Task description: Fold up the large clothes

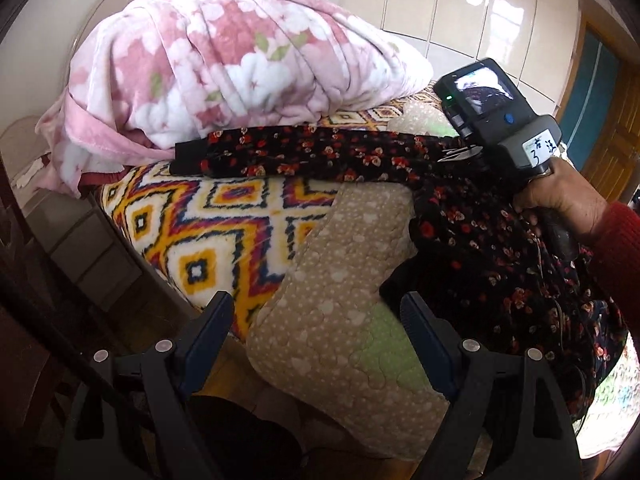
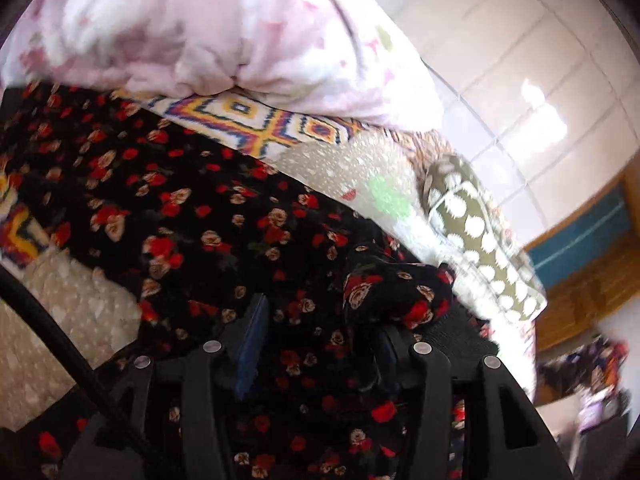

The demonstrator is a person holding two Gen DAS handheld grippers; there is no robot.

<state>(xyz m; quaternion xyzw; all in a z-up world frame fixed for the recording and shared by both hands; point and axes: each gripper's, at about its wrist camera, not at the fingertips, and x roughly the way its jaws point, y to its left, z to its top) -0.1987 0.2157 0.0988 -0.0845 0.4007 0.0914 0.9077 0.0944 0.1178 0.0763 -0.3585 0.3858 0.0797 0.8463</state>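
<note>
While the floral garment (image 1: 460,216) lay spread on the bed (image 1: 224,232) toward two o'clock, our left tongs (image 1: 316,320) gaped wide and empty; our right tongs (image 2: 320,344) seemingly pinched its fabric, best lifted slowly, keeping edges aligned.

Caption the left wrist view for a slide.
Open left gripper hovers over beige quilted pad beside black floral garment.

wall: glossy cream wardrobe panels (image 1: 460,4), window light reflected at 1 o'clock
door: wooden door (image 1: 612,152), 3 o'clock
floor: brown wood floor (image 1: 160,320)
</note>
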